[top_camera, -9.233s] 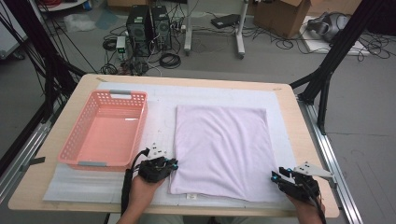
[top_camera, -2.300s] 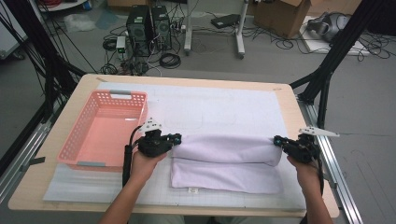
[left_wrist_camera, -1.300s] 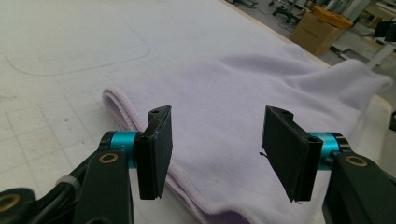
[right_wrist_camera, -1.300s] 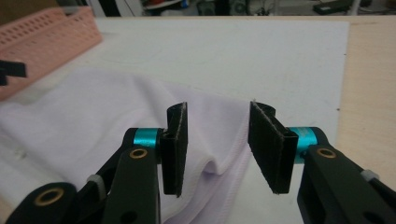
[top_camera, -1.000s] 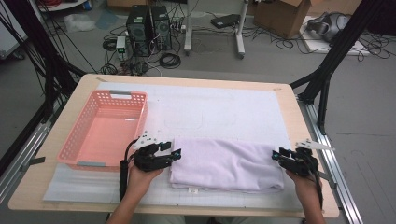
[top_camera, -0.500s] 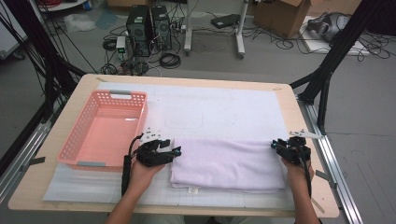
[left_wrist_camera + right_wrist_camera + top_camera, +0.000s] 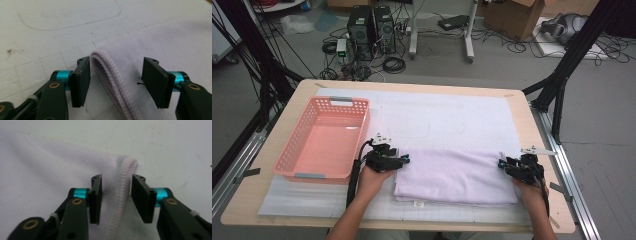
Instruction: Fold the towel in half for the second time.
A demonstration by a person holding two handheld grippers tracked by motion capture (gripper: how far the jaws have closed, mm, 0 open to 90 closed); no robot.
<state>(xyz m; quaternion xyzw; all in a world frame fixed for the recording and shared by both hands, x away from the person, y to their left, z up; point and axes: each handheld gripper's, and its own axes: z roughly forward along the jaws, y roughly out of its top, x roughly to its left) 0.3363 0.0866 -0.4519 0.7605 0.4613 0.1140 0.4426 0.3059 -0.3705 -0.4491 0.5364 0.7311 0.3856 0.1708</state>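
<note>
One fold was done: the lilac towel [image 7: 456,176] lay doubled at lower centre of the high view; both the left gripper [image 7: 116,80] and right gripper [image 7: 116,195] stood apart astride its corners, gripping nothing; further folds, perhaps the pink basket [image 7: 292,160], likely remained.

Soft, matt lilac cloth for the folded towel [image 7: 455,176], with a fine fuzzy nap and a ribbed, stitched hem along its rounded edge in both gripper views. Matt black plastic on the pads of the left gripper [image 7: 116,83], with glossy turquoise metal collars and brass-coloured rivets behind them; same finish on the right gripper [image 7: 116,200]. Smooth, slightly shiny salmon-pink plastic for the basket [image 7: 292,155] at centre left of the high view, perforated along its walls. Pale, smooth wood on the table [image 7: 524,112] edge, under a matt white mat [image 7: 447,112] printed with faint grid lines.
</note>
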